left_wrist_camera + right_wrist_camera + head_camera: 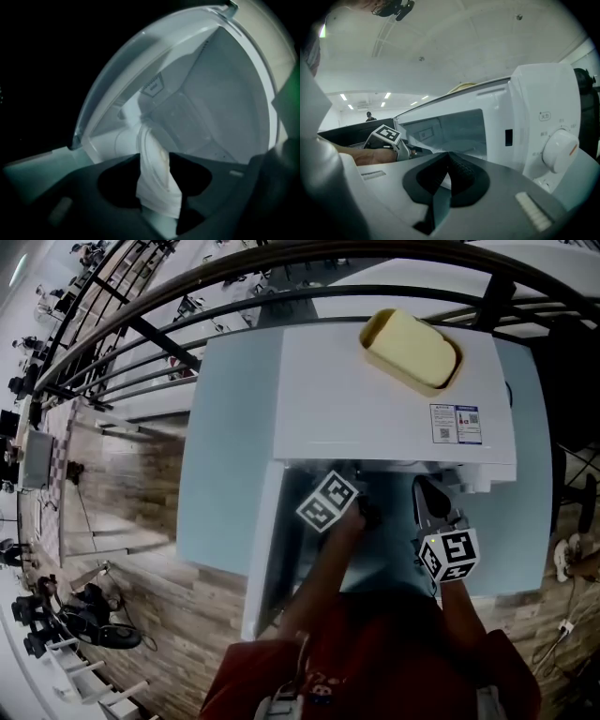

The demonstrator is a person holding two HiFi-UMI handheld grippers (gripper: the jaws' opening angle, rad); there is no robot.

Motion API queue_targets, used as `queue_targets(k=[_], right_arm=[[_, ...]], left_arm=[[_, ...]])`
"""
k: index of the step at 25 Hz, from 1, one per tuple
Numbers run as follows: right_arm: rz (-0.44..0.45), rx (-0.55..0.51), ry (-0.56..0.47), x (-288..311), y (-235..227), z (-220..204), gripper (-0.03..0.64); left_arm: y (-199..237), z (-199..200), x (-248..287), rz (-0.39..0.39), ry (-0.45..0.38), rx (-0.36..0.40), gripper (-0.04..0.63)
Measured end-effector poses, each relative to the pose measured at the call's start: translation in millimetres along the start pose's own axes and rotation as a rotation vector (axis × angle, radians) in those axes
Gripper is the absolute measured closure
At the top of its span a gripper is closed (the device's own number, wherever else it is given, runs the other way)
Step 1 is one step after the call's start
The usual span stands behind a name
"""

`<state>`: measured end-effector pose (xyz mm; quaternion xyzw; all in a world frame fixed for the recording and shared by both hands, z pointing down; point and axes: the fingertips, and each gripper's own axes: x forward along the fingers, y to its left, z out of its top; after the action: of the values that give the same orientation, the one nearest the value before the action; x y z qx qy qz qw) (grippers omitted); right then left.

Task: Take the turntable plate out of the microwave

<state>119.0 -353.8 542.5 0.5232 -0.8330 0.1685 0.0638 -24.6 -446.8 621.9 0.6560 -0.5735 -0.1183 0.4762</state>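
A white microwave (pixel 375 409) fills most of a pale blue table (pixel 216 512), seen from above. Its door (pixel 267 549) is swung open towards the table's left edge. The microwave's top hides the cavity from this view, so the turntable plate cannot be seen here. The left gripper (pixel 361 509) is cut off where it passes under the microwave's front edge. Only its marker cube (pixel 328 501) and the hand behind it are clear.

The left gripper view is dim, soft and rolled sideways, and its left half is black. It shows the turntable plate (pixel 157 187) inside the cavity, at the open front, between the left gripper's jaws. The plate is a pale, milky, translucent disc seen almost edge-on, with faint rings near its rim and a small yellowish patch. Only a slice of it shows, because the jaws cover the rest. The jaws stand fairly wide, and their pads lie against the plate on both sides, gripping it. Whether the plate rests on the cavity floor cannot be made out.

The right gripper (pixel 449 158) is held outside the microwave's front, near the table's front edge. Its jaws are pressed together with nothing between them. Its view shows the control dial (pixel 560 150) at the right. A yellow lidded container (pixel 412 348) lies on the microwave's top, near the far right corner
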Motion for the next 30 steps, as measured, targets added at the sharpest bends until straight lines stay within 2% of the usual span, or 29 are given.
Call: queue_targets(k=[3,5,11,16,23,30], right_arm=[[0.008,0.0,-0.001,3.8,3.3,1.0,0.617],[0.013,-0.003,-0.002,7.1,3.8,0.8,0.617],[0.026,-0.005,-0.002,11.1,8.6,1.7,0.617],[0.037,-0.011,0.001,15.0,10.3,0.8,0.617],[0.032,-0.012,-0.007,10.3,6.5,3.6,0.617],[0.035,-0.002,-0.015,1.3,5.6,0.6,0.617]], left_arm=[[2.0,5.1,0.7,0.001,-0.042,-0.093,0.408],[3.0,9.2,5.7,-0.001,-0.064,-0.115,0.41],[6.3,9.5,11.7,0.028,-0.067,-0.236,0.443],[7.5,-4.1,18.5,0.044,-0.022,-0.342,0.565],[1.8,-5.6,16.6,-0.015,-0.016,-0.328,0.575],[11.1,-26.6,-11.8,-0.044,-0.019,-0.387,0.577]])
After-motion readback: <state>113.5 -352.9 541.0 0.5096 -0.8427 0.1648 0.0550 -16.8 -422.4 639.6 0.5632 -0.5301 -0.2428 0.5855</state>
